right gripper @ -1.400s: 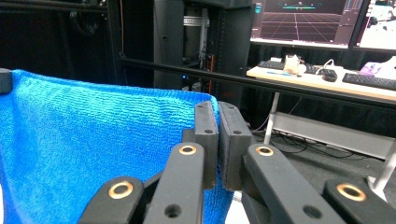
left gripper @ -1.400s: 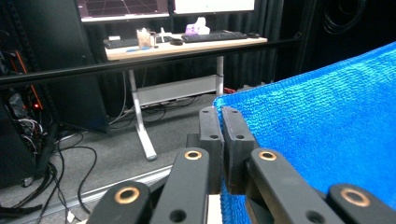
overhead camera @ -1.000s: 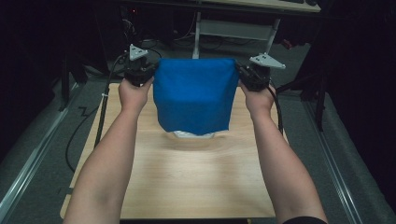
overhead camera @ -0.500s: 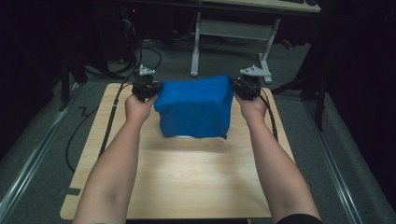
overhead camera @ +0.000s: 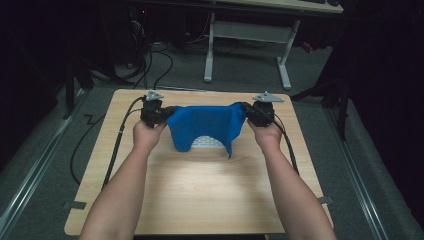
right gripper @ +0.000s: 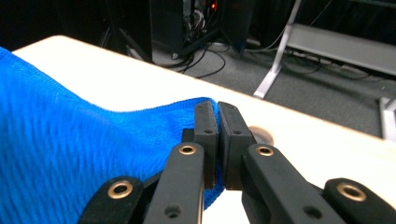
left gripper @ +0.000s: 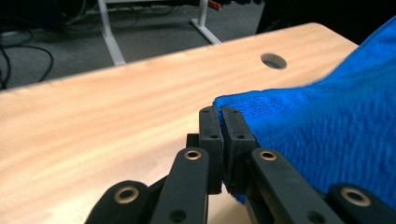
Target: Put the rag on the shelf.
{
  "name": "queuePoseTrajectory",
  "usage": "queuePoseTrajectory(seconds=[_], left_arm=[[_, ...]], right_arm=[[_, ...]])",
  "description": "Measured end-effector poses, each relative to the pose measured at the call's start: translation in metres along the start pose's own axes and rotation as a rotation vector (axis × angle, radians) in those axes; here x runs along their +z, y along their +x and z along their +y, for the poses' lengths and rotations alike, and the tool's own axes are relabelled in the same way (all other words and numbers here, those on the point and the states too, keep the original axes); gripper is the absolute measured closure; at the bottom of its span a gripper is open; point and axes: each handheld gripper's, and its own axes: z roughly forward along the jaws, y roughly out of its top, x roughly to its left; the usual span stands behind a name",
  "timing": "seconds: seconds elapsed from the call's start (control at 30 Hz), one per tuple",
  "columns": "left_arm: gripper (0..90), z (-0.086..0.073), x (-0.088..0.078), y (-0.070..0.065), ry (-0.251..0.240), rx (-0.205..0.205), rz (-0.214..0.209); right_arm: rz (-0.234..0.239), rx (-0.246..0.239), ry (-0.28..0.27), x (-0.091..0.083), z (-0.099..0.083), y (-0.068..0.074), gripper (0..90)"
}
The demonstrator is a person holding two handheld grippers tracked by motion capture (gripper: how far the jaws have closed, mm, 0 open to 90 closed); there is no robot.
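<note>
Your left gripper (overhead camera: 167, 112) and right gripper (overhead camera: 246, 110) each have their fingers clamped tight on a top corner of the bright blue terry cloth (overhead camera: 205, 124), which hangs stretched between them over the far half of the pale wooden surface (overhead camera: 210, 190). The cloth's lower edge droops onto the surface, arching over a pale patch beneath. You have open wood on the near half and a narrow strip behind the cloth before the far edge. A round hole (left gripper: 273, 60) sits in the surface near that edge. Past the surface, a white desk frame (overhead camera: 245, 40) stands on grey carpet with black cables (overhead camera: 150, 65). The cloth's pile looks soft and looped.
</note>
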Motion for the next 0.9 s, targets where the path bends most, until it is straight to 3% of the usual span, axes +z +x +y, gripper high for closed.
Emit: queuePoseTrajectory(seconds=[0.3, 0.5, 0.9], left_arm=[[88.1, -0.024, 0.002, -0.005, -0.014, -0.041, -0.059], [88.1, -0.033, 0.007, -0.003, -0.003, -0.056, -0.07], [88.1, -0.045, 0.02, 0.001, 0.033, -0.077, -0.078]], right_arm=[[0.027, 0.017, 0.036, 0.001, -0.023, 0.011, 88.0], [0.036, 0.008, 0.052, 0.006, -0.031, 0.016, 88.1], [0.045, 0.035, 0.078, 0.015, -0.049, 0.014, 88.0]])
